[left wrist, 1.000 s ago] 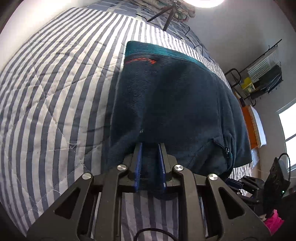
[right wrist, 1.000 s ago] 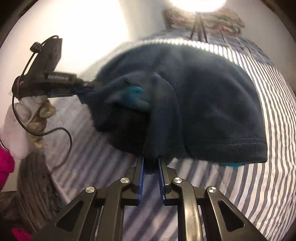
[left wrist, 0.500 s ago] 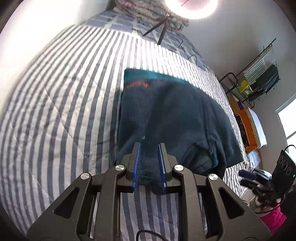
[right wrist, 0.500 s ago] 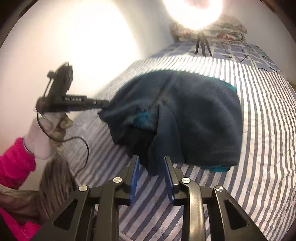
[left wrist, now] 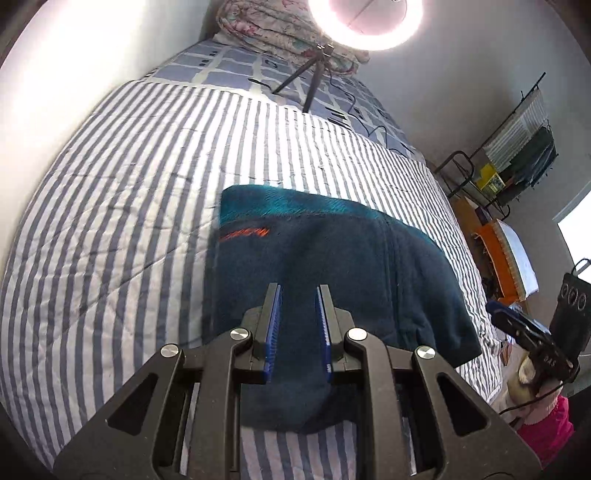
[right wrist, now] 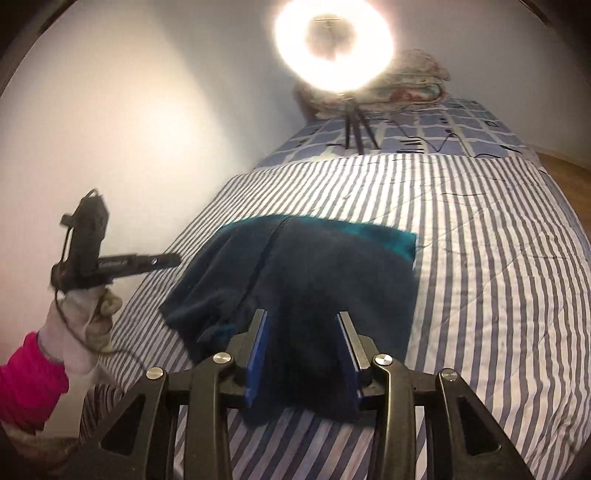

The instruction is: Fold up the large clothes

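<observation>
A dark teal fleece garment (left wrist: 332,266) lies folded on the striped quilt (left wrist: 129,221), its lighter teal hem and orange logo on the far side. My left gripper (left wrist: 297,295) hovers above the near edge with its jaws a little apart. In the right wrist view this left gripper (right wrist: 173,259) hangs clear of the fleece (right wrist: 314,269), with nothing in it. My right gripper (right wrist: 301,314) is above the near edge too. Its jaws are opening and stand wide, and no cloth is pinched between them. The right gripper (left wrist: 496,310) shows off the bed's right side.
A ring light on a tripod (left wrist: 365,22) stands at the head of the bed, in front of a folded floral blanket (left wrist: 266,29). A wire rack (left wrist: 517,162) and an orange shelf (left wrist: 495,251) stand right of the bed. A gloved hand with a pink sleeve (right wrist: 85,317) holds the left gripper.
Both grippers let go of the fleece, rose and drew back. The fleece dropped flat onto the quilt. The right jaws widened.
</observation>
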The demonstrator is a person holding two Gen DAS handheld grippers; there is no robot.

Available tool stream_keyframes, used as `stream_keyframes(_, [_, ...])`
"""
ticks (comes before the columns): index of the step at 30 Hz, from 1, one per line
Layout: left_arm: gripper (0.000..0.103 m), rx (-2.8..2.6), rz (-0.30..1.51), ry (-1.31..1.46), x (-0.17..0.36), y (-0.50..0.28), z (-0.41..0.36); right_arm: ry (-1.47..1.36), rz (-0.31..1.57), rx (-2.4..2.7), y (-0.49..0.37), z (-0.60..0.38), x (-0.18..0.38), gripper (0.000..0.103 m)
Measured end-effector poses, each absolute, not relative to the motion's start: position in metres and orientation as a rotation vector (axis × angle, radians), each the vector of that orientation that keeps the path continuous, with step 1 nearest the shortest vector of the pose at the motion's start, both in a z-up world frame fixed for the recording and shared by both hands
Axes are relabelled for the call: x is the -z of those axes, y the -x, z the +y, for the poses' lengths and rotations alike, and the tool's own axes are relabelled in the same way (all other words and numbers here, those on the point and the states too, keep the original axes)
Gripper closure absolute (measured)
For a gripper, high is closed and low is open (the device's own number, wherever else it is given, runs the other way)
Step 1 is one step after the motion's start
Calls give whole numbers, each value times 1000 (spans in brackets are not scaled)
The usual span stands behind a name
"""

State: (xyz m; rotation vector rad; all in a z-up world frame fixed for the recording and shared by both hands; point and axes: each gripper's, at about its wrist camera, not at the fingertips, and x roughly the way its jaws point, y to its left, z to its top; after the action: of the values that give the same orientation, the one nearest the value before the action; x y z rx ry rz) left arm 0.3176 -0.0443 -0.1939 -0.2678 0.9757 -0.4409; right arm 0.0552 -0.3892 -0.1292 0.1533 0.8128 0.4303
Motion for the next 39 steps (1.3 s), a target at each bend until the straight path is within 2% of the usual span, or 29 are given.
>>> stream_keyframes(11, [86,513,991,214,188,-362,-103,-58,839,-488,-132,-338,119,71])
stream_keyframes(18, [86,535,1017,189,193,-385,-128,-82,898,-481,-176,-319,138,73])
stream_keyframes(26, [86,531,1071,137,216,-391,-133,-109,983,-447,-183,-320,170,76])
stream_keyframes(31, [87,538,1138,126,263,-369,-124,-32,1032,-439,-157,-314,209,77])
stream_keyframes(36, [87,560,1114,184,245,-366,-112,-78,1025,-461,-155,-320,194,78])
stream_keyframes(39, [87,556,1003,206,212,-356,-91,-118,957,-503,-141,-338,166,77])
